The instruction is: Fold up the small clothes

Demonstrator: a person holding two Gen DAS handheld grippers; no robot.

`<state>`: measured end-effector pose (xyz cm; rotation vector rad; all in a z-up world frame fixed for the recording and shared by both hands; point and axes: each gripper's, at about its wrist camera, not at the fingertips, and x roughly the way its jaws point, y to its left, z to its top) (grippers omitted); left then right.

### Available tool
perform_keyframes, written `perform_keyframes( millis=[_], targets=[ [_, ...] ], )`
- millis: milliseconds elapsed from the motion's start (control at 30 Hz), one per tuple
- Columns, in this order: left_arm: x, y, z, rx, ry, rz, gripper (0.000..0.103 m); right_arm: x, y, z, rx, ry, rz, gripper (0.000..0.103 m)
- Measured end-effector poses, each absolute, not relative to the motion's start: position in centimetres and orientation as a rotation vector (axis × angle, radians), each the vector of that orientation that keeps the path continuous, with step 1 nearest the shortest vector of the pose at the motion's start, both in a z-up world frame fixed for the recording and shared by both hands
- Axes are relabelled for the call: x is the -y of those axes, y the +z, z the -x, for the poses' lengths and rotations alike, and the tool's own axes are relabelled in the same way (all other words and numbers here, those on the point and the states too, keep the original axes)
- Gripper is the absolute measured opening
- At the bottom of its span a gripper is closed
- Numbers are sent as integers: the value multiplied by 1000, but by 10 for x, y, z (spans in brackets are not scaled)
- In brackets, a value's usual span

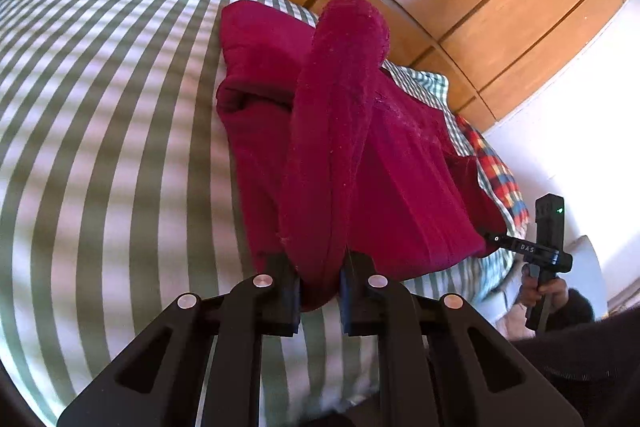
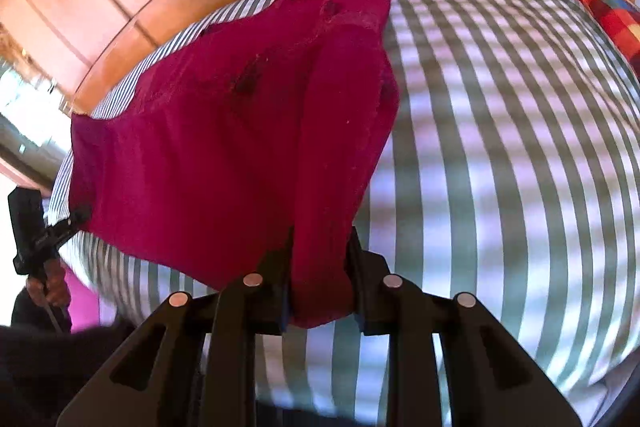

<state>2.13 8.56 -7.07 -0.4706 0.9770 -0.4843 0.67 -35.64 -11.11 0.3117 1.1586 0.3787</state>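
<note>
Both ends gripped: left gripper and right gripper each pinch a bunched edge of the red garment, which drapes ahead of the fingers over the striped bedsheet. Mid-fold; next, I'd carry both edges across evenly, then let go.

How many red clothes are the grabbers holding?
1: a dark red knitted garment over the green-and-white checked bedsheet, pinched by the left gripper and right gripper.
</note>
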Motion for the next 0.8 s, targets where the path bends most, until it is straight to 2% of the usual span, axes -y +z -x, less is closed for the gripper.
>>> perform_keyframes(
  millis=[167, 200, 233, 300, 367, 433, 500, 600, 633, 667, 700, 733, 767, 800],
  targets=[
    [-89, -76, 19, -1002, -494, 488, 13, 357, -108, 28, -1211, 424, -281, 24],
    [-89, -75, 24, -1002, -495, 483, 13, 359, -107, 30, -1213, 420, -281, 34],
    [-89, -72, 27, -996, -497, 482, 14, 363, -103, 29, -1200, 405, -293, 39],
    [-94, -62, 27, -961, -493, 495, 24, 374, -95, 22, -1151, 378, -327, 51],
    [-101, -52, 21, -916, -473, 515, 37, 381, -84, 7, -1090, 333, -346, 51],
    [-109, -44, 9, -858, -449, 540, 54, 384, -79, -11, -1044, 294, -351, 51],
    [-110, -40, -5, -827, -449, 536, 55, 385, -82, -30, -1031, 266, -352, 53],
    [-101, -47, -35, -821, -470, 524, 68, 381, -92, -52, -1050, 260, -350, 50],
    [-99, -52, -43, -831, -473, 528, 68, 377, -96, -59, -1066, 267, -340, 47],
    [-97, -58, -51, -849, -480, 537, 68, 373, -100, -61, -1078, 271, -327, 38],
    [-92, -64, -59, -871, -490, 547, 63, 372, -100, -61, -1081, 264, -305, 32],
    [-88, -70, -65, -888, -505, 543, 34, 369, -98, -59, -1073, 257, -277, 28],
    [-82, -73, -68, -899, -513, 514, 21, 369, -94, -56, -1063, 262, -269, 14],
    [-77, -73, -67, -892, -517, 491, 12, 369, -91, -54, -1055, 268, -270, 9]
  ],
)
